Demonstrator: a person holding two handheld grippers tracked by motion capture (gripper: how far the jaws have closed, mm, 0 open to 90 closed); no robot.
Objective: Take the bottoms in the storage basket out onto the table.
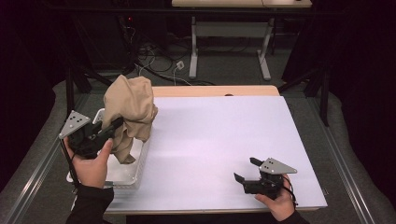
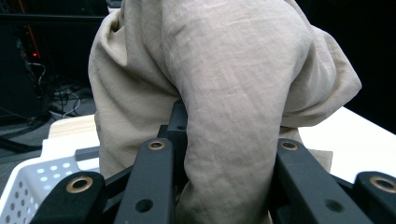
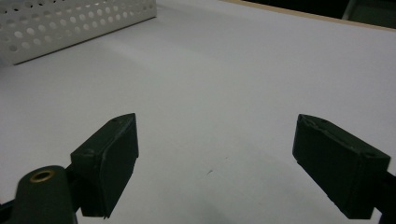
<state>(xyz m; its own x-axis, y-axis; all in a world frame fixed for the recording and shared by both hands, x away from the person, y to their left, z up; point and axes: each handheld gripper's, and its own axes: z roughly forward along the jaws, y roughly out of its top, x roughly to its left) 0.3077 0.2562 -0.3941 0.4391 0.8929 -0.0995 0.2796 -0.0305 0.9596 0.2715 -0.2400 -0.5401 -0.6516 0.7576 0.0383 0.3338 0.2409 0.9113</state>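
Lifting beige cloth point(image 1: 130, 112) from basket point(image 1: 125, 175) w/ your L gripper point(image 1: 114, 125) clamped on it; R gripper point(image 1: 246, 169) wide apart, empty. Cloth not yet on table point(image 1: 219, 140).

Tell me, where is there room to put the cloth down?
The white tabletop is bare from the basket across to the right tongs. The left edge is crowded by the basket and beige cloth.
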